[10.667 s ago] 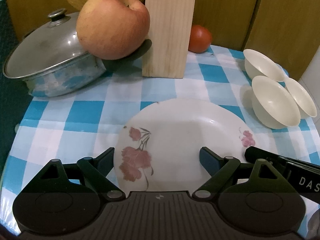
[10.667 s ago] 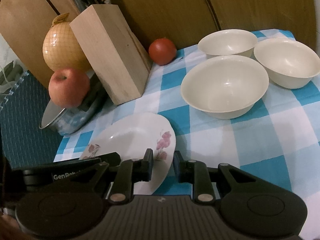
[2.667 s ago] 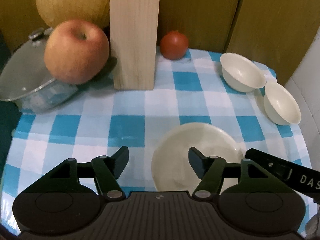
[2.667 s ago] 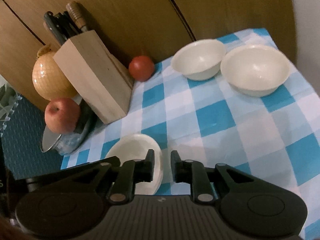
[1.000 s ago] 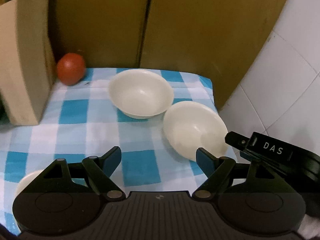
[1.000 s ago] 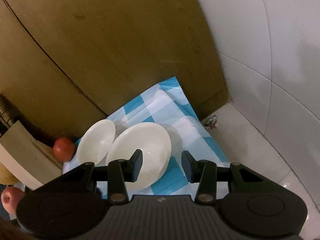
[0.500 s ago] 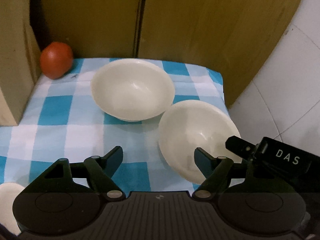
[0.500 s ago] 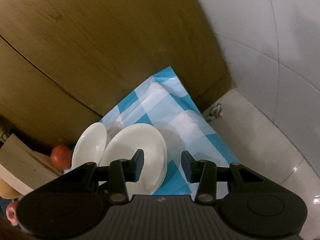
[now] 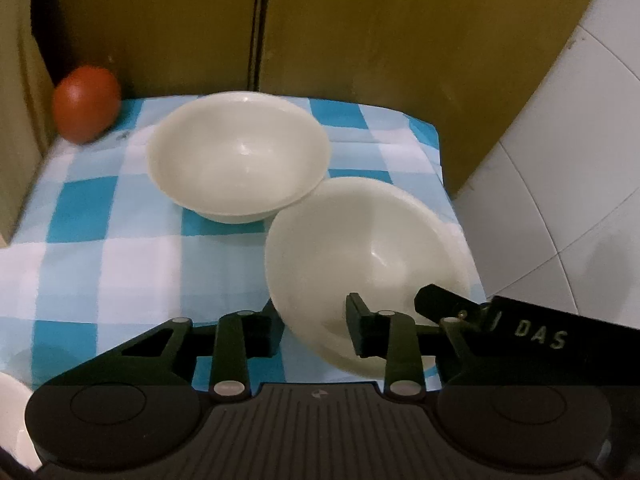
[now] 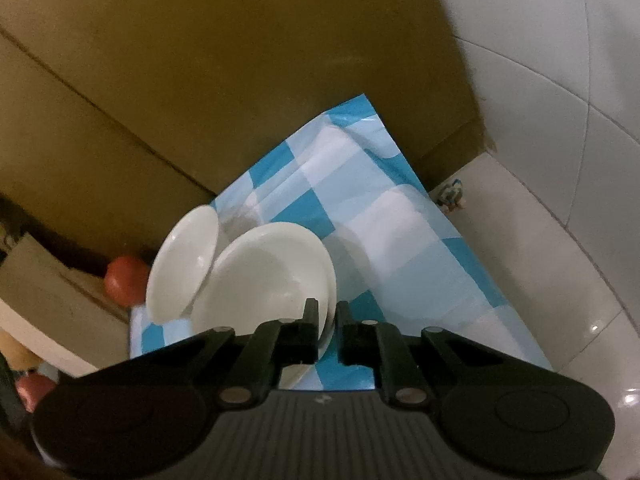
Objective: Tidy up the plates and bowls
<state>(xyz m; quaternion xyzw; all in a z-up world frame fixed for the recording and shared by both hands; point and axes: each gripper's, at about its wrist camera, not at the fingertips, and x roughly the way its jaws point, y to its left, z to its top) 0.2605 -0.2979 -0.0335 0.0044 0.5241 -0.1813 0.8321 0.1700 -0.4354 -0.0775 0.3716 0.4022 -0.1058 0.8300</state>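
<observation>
A brown wooden panel (image 9: 360,40) fills the top of the left wrist view from 10 to 2 o'clock, and white floor tiles (image 9: 560,160) spread from 2 to 4 o'clock. The counter carries a blue-and-white checked cloth (image 9: 100,232) across the middle.

Two cream bowls stand on the cloth, rims touching. The far bowl (image 9: 238,160) sits upright near 12 o'clock of centre. The near bowl (image 9: 368,252) stands at about 4 o'clock from it, by the cloth's right edge, and looks tipped toward the camera.

The left gripper (image 9: 312,330) has just closed its fingers on the near bowl: the left finger presses the outer wall and the right finger sits inside, so the near rim is clamped between them. The right gripper (image 10: 328,320), seen in the right wrist view, has also just closed; its fingers are nearly together, pinching the same bowl's rim at its 5 o'clock edge. In the left view its black body, lettered DAS, enters from 4 o'clock.

A pale wooden block (image 9: 16,160) shows at the 9 o'clock edge. A red tomato (image 9: 86,108) rests at 10 o'clock against the panel. A sliver of another white dish (image 9: 12,420) shows at 8 o'clock.
</observation>
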